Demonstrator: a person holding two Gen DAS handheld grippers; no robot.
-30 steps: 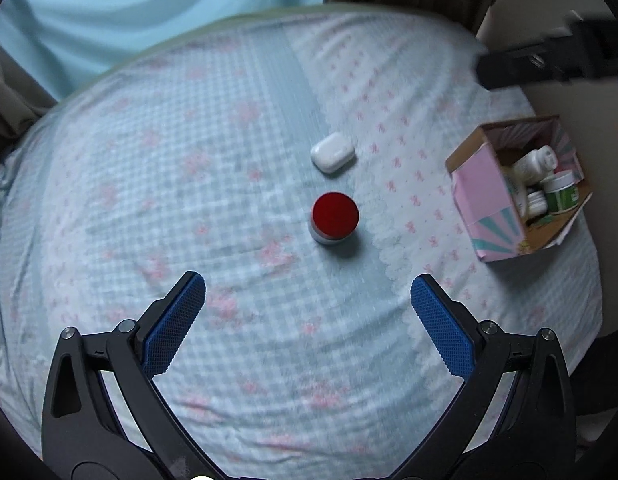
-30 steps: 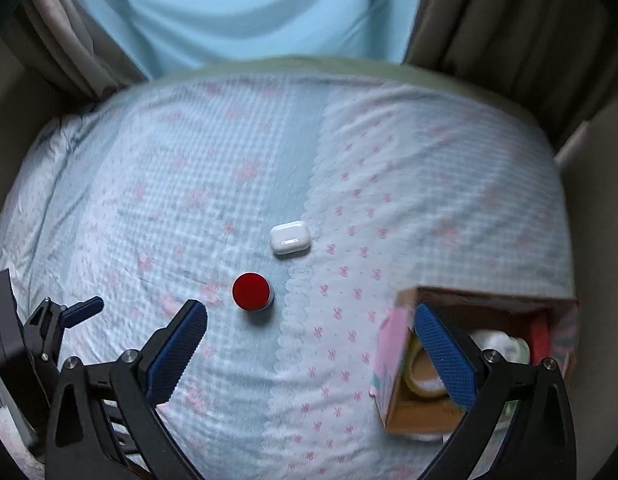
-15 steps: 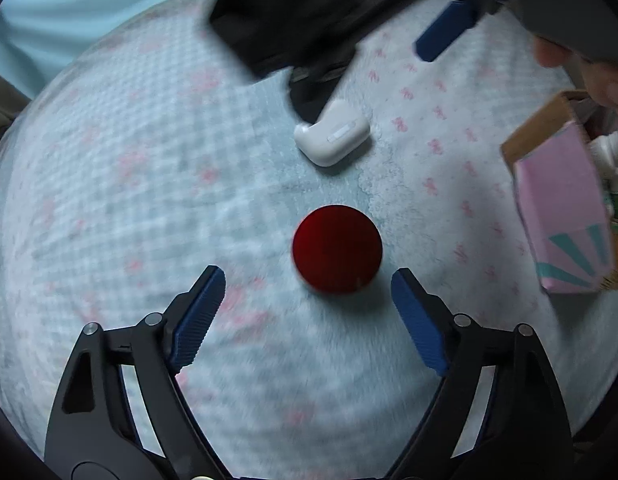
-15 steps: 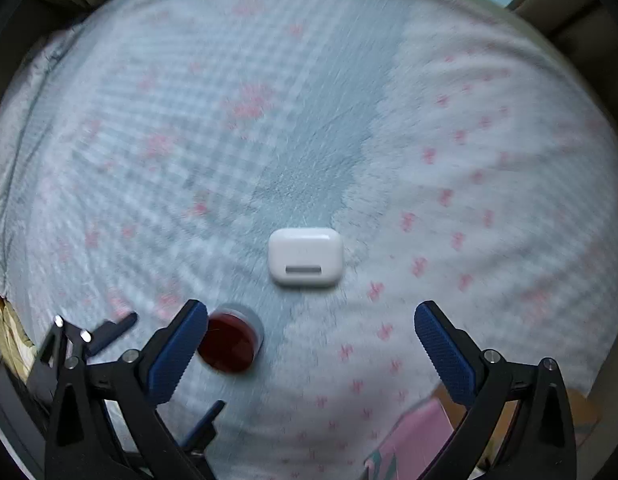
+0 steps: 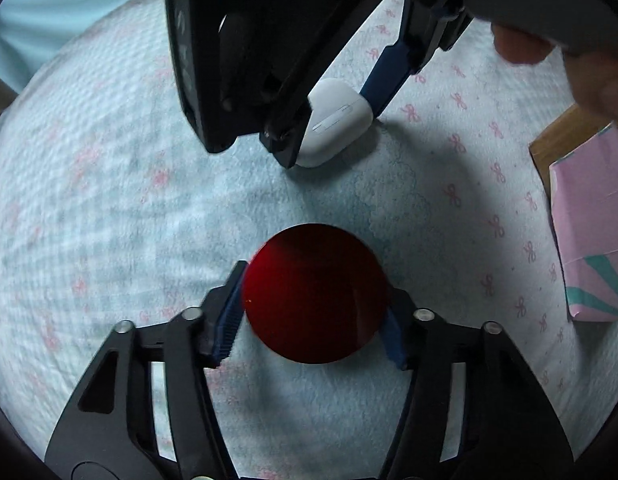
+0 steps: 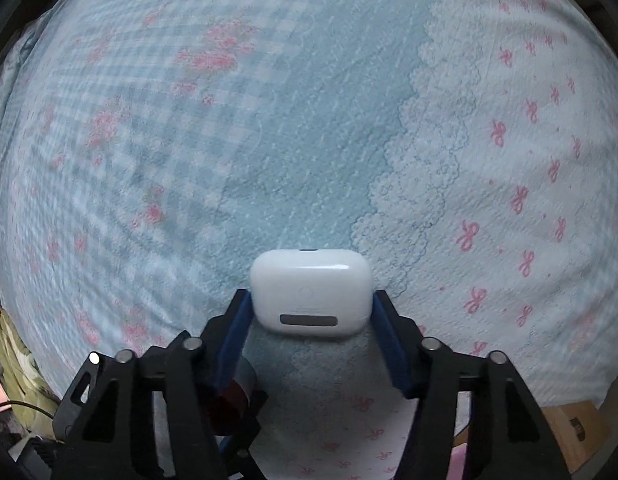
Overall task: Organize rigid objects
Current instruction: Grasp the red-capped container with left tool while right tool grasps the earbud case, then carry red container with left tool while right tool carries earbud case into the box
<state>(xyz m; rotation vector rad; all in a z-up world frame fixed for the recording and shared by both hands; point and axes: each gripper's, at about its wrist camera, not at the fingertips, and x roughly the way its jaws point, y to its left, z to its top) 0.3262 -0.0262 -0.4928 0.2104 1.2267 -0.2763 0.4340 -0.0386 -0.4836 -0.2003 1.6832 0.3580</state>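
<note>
looking along the left gripper (image 5: 315,316), its blue pads pinched the red-lidded jar (image 5: 315,294) on the bedspread (image 5: 109,200) from both sides, presumably to carry it to the pink box (image 5: 589,240), cut off at the right edge; the lid hid the jar's body. from the right wrist, the right gripper (image 6: 311,320) pinched the white earbud case (image 6: 310,290) by its short sides, though whether either object had left the fabric was unclear
</note>
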